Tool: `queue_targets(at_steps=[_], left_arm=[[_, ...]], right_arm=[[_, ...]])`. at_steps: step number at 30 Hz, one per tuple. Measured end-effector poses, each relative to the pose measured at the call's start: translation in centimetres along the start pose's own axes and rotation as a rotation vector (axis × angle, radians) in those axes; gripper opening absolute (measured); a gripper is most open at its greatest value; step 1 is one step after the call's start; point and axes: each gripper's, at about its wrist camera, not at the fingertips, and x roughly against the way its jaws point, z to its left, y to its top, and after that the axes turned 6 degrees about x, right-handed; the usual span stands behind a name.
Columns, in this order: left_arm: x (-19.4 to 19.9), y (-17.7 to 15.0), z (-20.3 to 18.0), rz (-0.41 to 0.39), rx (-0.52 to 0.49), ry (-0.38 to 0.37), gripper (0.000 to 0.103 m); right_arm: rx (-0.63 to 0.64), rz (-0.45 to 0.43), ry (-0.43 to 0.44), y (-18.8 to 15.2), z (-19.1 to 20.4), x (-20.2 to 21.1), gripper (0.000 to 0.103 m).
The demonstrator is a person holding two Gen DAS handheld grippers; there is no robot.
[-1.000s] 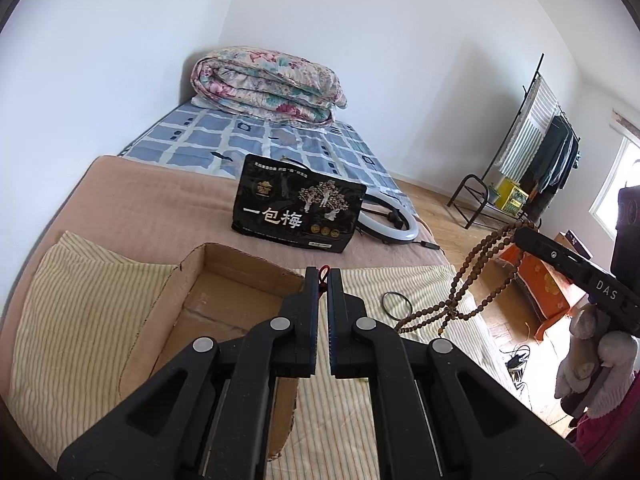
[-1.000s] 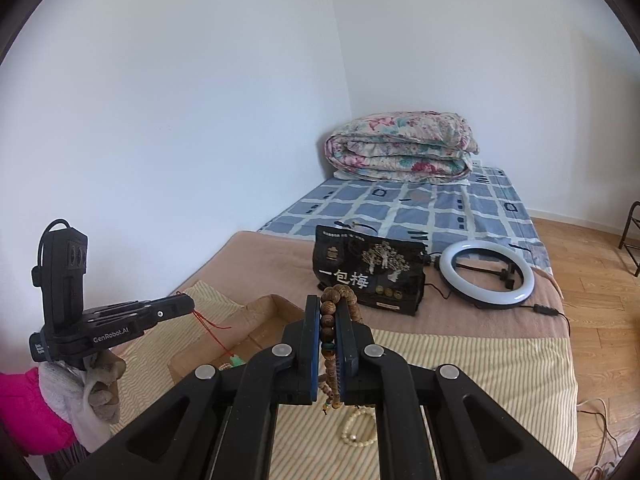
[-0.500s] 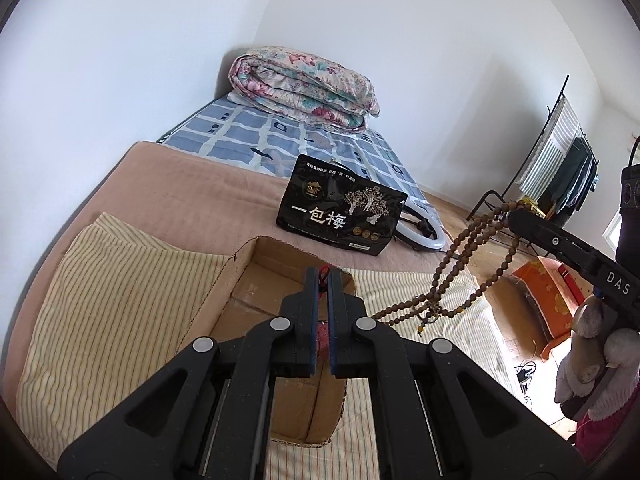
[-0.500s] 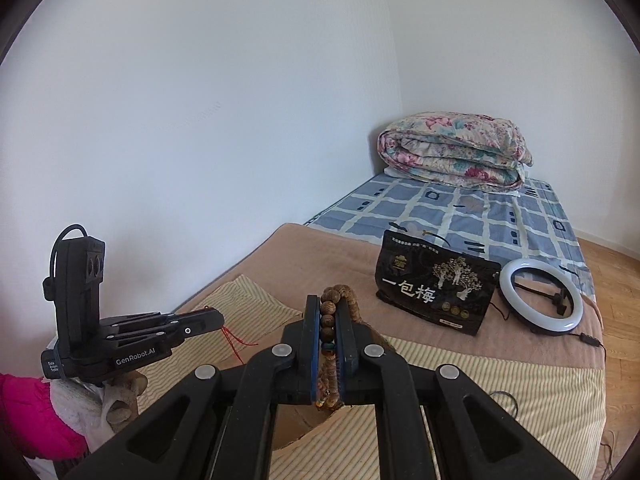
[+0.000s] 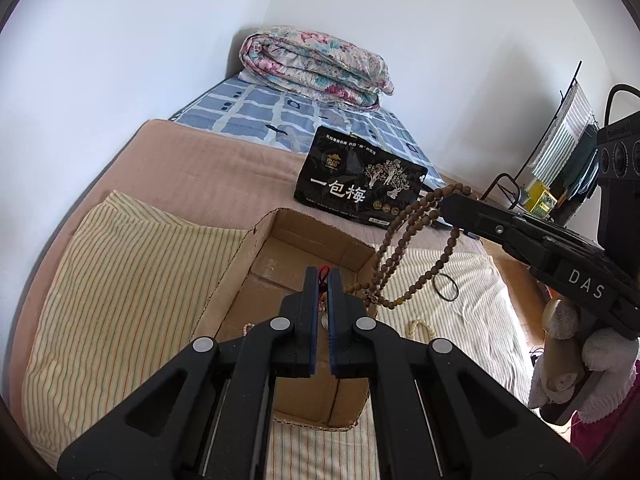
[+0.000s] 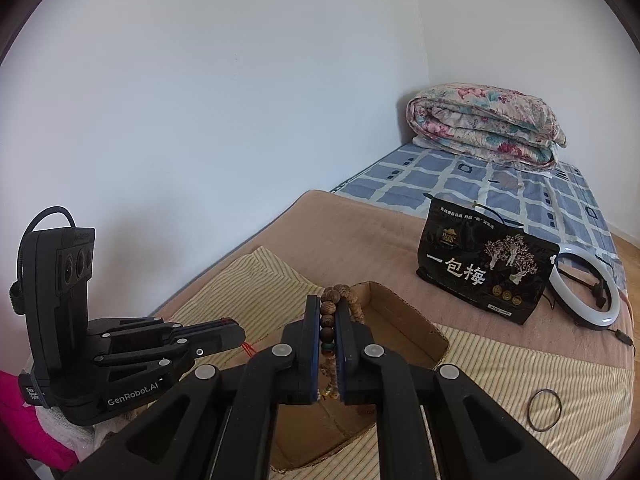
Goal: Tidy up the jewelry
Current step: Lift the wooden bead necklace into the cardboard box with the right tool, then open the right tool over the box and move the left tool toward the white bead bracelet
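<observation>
An open cardboard box (image 5: 256, 248) (image 6: 416, 324) lies on a striped cloth on the bed. My left gripper (image 5: 323, 280) is shut on a red cord (image 5: 323, 271) and hangs over the box; it shows at the left of the right wrist view (image 6: 240, 334), red cord at its tip. My right gripper (image 6: 328, 312) is shut on a long brown bead necklace (image 6: 327, 320), whose loops (image 5: 404, 236) dangle over the box's right rim. A pale bead bracelet (image 5: 420, 326) and a thin black ring (image 5: 446, 287) (image 6: 543, 410) lie on the cloth right of the box.
A black snack bag (image 5: 360, 184) (image 6: 480, 272) stands behind the box. A white ring light (image 6: 584, 284) lies beside it. A folded floral quilt (image 5: 316, 64) sits at the far end of the bed. A clothes rack (image 5: 560, 132) stands at the right.
Both grippers have moved left and closer over the box. The necklace now hangs at the box's right rim instead of over the cloth.
</observation>
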Motion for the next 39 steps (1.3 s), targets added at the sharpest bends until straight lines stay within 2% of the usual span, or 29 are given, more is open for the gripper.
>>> queue_targets(at_steps=[7,13,14,15,16,20,25,29,31,37,38,39], left_arm=[[-0.8,-0.3,0.4,0.025,0.01,0.03,0.001],[-0.9,-0.4,0.1,0.03,-0.013,0.053,0.001],[-0.9,-0.4,0.0,0.026,-0.016,0.058,0.001],[-0.8,-0.4,0.0,0.021,-0.02,0.061,0.001],[-0.8,-0.4,-0.1,0.018,-0.023,0.066,0.001],[-0.8,-0.3,-0.1,0.016,-0.024,0.076,0.001],[-0.8,-0.2,0.0,0.012,-0.023,0.079,0.001],[-0.9,-0.3,-0.3,0.008,-0.036,0.083,0.001],[-0.9,-0.4,-0.6,0.004,-0.05,0.087,0.001],[-1.2,-1.1,-2.2,0.009,-0.085,0.064,0.001],[-1.3,-1.3,-2.6,0.014,-0.091,0.051,0.001],[-1.3,-1.5,-3.0,0.016,-0.096,0.04,0.001]], right_arm=[[-0.022,0.053,0.018,-0.8,0.0,-3.1,0.004],[-0.032,0.082,0.009,-1.5,0.1,-4.1,0.006],[-0.033,0.083,0.002,-1.5,0.1,-4.1,0.009],[-0.038,0.084,-0.003,-1.5,0.1,-4.2,0.021],[-0.044,0.081,-0.005,-1.5,0.0,-4.1,0.028],[-0.06,0.083,-0.017,-1.6,-0.2,-3.8,0.029],[-0.067,0.083,-0.05,-1.9,-0.5,-3.3,0.048],[-0.074,0.076,-0.077,-2.2,-0.8,-2.3,0.055],[-0.078,0.067,-0.089,-2.3,-1.2,-1.7,0.064],[-0.099,0.051,-0.14,-3.4,-3.2,0.7,0.071],[-0.106,0.049,-0.152,-3.6,-3.7,1.3,0.075],[-0.115,0.04,-0.161,-4.0,-4.3,2.0,0.083]])
